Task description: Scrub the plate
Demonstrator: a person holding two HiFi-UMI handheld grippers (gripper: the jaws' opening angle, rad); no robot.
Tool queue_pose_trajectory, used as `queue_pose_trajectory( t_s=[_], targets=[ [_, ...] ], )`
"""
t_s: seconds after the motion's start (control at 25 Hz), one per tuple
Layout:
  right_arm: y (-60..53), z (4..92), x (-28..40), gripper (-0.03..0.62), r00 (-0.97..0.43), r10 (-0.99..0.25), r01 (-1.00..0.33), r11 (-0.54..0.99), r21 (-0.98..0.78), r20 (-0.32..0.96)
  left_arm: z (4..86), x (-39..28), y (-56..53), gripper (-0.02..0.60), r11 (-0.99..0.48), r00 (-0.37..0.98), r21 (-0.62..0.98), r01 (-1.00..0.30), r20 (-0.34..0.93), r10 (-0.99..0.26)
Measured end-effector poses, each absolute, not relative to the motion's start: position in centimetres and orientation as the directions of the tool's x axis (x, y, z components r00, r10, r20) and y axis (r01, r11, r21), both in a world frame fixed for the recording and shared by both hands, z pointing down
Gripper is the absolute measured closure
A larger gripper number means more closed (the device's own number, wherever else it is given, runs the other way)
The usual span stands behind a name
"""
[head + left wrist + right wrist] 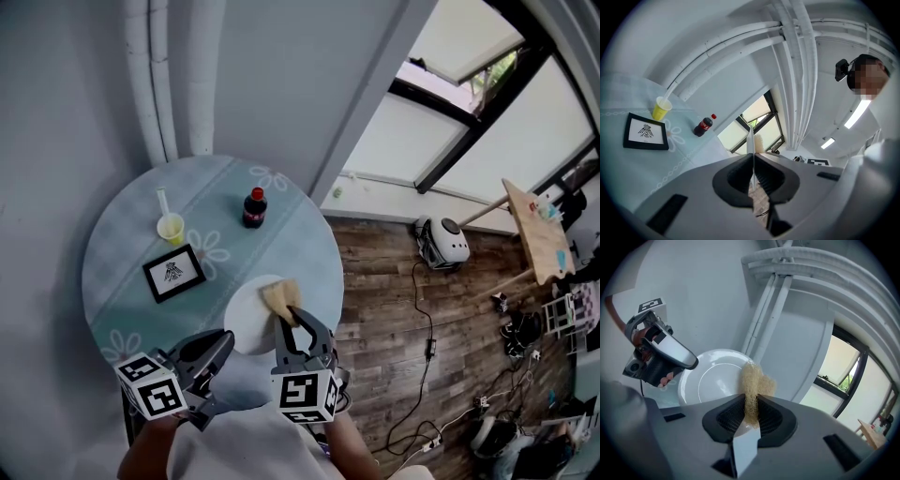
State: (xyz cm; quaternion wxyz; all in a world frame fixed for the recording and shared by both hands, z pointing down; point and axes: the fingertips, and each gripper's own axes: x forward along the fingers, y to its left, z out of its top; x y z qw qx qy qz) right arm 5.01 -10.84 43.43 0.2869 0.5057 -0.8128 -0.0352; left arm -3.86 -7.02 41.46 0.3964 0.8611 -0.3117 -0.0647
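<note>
Step in hand: scrubbing, I judge. One hand presents the plate and the other brings the pad to it.
Left gripper (752,160): my fingers are pinched together on the rim of the white plate (251,314), which shows edge-on between them.
Right gripper (751,409): my fingers are clamped on a tan fibrous scrub pad (753,379), and its tuft sticks out past the tips.
Where the plate is: raised and tilted in my left grip, over the near edge of the round table (112,281), its hollow face turned toward the pad.
Pad against plate: the tuft sits at the plate's rim on the side away from my left grip. Whether it is pressing I cannot tell.
Next move calls for: a firm left hold so the plate does not swivel, and pad strokes swept from the rim across the face.
Bottle (254,208): dark cola, red cap, red label with white script too small to read.
Framed card (174,272): a dark figure on white, with no legible words.
Yellow cup (171,227): no print visible.
</note>
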Motion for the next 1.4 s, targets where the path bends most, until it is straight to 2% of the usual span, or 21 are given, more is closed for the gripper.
queue_pose_trajectory(
  t_s=[0.68,1.4],
  targets=[
    [-10.2,41.0,0.9,0.526,-0.443,-0.804,-0.692,0.588,0.419,0.396,41.1,-3.6,-7.1,0.566,-0.495,0.795,0.716,-0.492,0.137,-0.591],
    [-8.0,41.6,-3.2,0.526,-0.499,-0.726,-0.547,0.687,0.478,0.473,40.2,-6.1,-8.7,0.566,-0.438,0.744,0.769,-0.465,0.073,-0.664]
  ],
)
